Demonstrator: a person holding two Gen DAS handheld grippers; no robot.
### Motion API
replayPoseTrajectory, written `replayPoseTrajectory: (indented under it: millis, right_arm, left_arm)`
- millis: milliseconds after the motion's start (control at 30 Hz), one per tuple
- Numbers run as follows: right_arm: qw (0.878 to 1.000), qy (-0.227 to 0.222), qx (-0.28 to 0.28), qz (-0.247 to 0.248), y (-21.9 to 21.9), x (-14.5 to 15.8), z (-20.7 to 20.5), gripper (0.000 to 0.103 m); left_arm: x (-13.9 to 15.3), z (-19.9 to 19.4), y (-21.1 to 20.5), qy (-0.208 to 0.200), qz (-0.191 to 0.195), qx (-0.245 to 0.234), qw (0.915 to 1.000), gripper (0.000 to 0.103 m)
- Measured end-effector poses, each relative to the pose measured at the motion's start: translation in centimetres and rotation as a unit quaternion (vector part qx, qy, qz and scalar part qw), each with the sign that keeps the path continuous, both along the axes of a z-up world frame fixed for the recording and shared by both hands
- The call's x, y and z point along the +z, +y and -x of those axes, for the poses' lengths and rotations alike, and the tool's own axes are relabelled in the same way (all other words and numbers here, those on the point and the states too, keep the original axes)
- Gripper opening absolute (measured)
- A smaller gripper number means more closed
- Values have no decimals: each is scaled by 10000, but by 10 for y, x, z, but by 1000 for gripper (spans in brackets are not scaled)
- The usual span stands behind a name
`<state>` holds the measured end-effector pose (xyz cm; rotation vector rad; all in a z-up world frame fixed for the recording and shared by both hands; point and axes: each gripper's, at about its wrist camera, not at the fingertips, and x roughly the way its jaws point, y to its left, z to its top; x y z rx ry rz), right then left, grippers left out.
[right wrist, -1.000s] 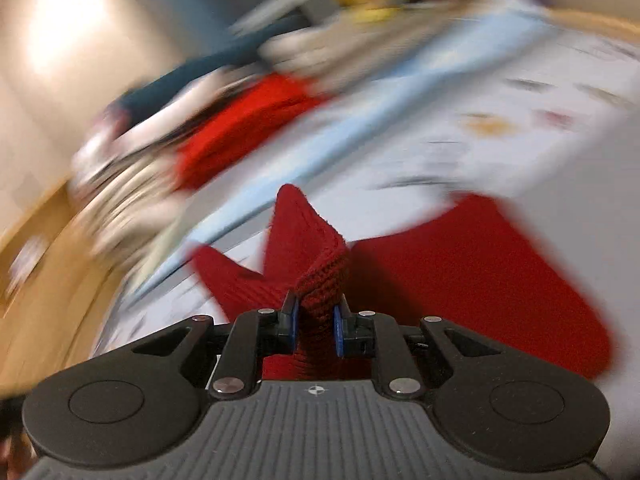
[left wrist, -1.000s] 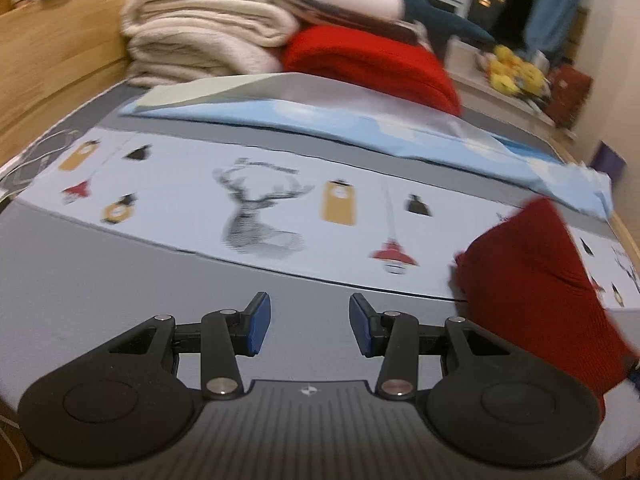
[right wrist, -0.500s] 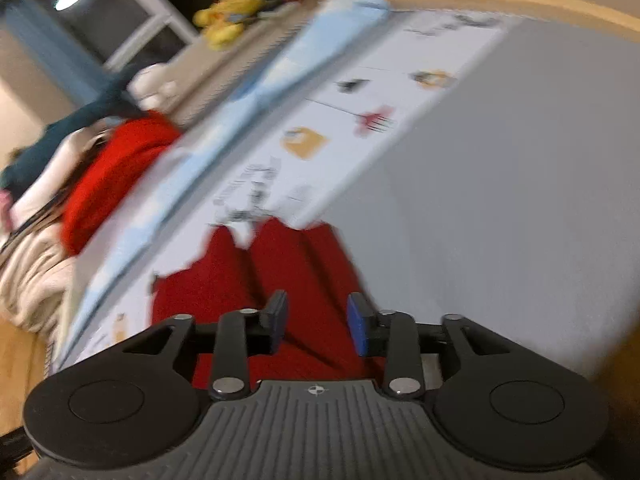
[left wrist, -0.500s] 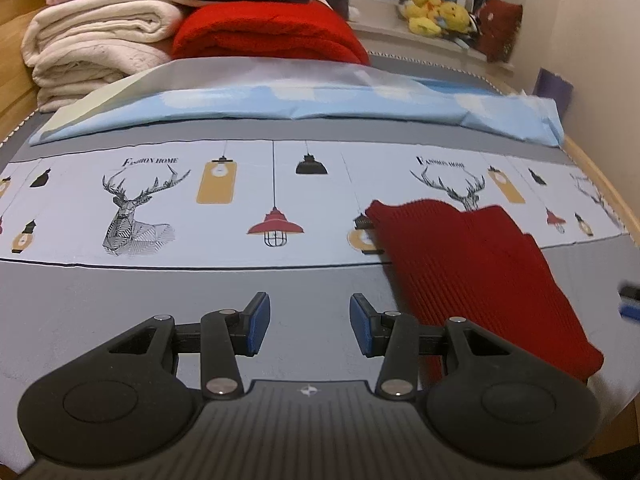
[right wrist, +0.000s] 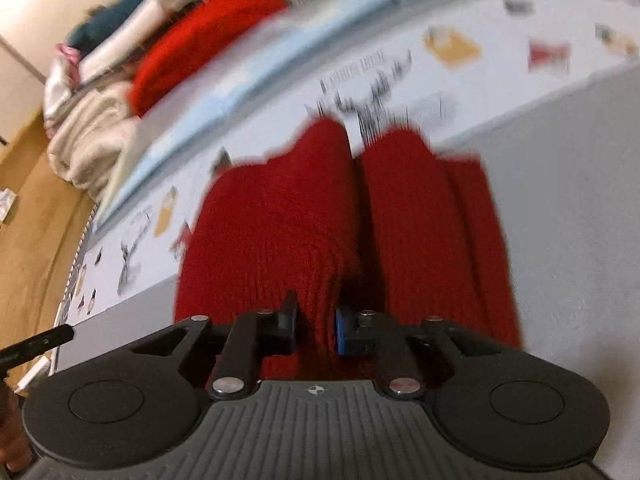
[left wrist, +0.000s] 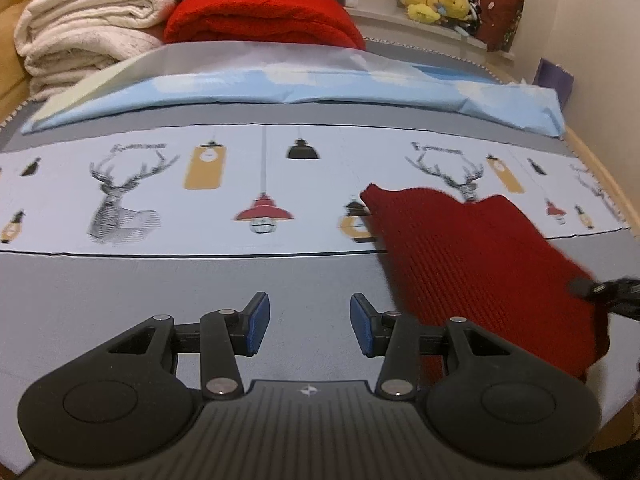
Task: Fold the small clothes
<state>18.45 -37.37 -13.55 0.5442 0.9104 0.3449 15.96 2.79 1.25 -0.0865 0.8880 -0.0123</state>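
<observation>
A small dark red knitted garment (left wrist: 480,264) lies on the bed at the right, over the printed sheet and the grey cover. In the right wrist view it (right wrist: 328,220) fills the middle, blurred. My left gripper (left wrist: 306,324) is open and empty above the grey cover, just left of the garment's near edge. My right gripper (right wrist: 316,326) has its jaws narrowly apart with a fold of the red knit between them; the pads do not clearly press it. Its tip shows at the right edge of the left wrist view (left wrist: 608,292).
A printed sheet with deer and lamps (left wrist: 200,188) crosses the bed. A light blue folded cover (left wrist: 300,84) lies behind it. Cream blankets (left wrist: 84,28) and a bright red blanket (left wrist: 260,12) are stacked at the back. A wooden bed frame (right wrist: 36,216) runs along the left.
My right gripper let go of the raised red fold, the garment dropped flat, and the jaws have come back around a fold at its near edge. My left gripper stayed open.
</observation>
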Motion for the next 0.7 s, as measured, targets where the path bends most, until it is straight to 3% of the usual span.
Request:
replayPoseTrajectory:
  millis: [100,200,267,333,367,467,567,667,700]
  right_arm:
    - [9964,-638,-326,-459,-29,28,29,16]
    - [9946,-889,-527,-57,-49,40,55,16]
    - [9974,-459,-471,281,-55,25,53,17]
    - [9972,449,-489,343,-60,-7,40,18]
    - [9958,680,-479,394,-59,-18,35,19]
    - [9950,540,-313,774,-45,-20,26,22]
    - [9938,565,-332,893,-39,-19,24,23]
    - [9919,621,-269,1072,-36,-22,19,30]
    - [9909,654,-229,1156,-35,-23,18,33]
  left_arm:
    - [-3,-3,-19,-31,200,-211,9996,51]
    - [-9,-6,-46,-46,371,-591,9976,53]
    - [-14,-6,-66,-74,472,-854,9952,54]
    - [-19,-6,-86,-77,578,-1108,9921,54]
    - [-22,-5,-96,-63,642,-1199,9907,54]
    - [-36,-4,-122,62,765,-1466,9862,54]
    - [-60,-5,-148,470,441,-1724,9829,54]
    - [-99,-6,-164,1233,-276,-2044,9707,63]
    - [-104,-7,-165,1319,-332,-2047,9693,67]
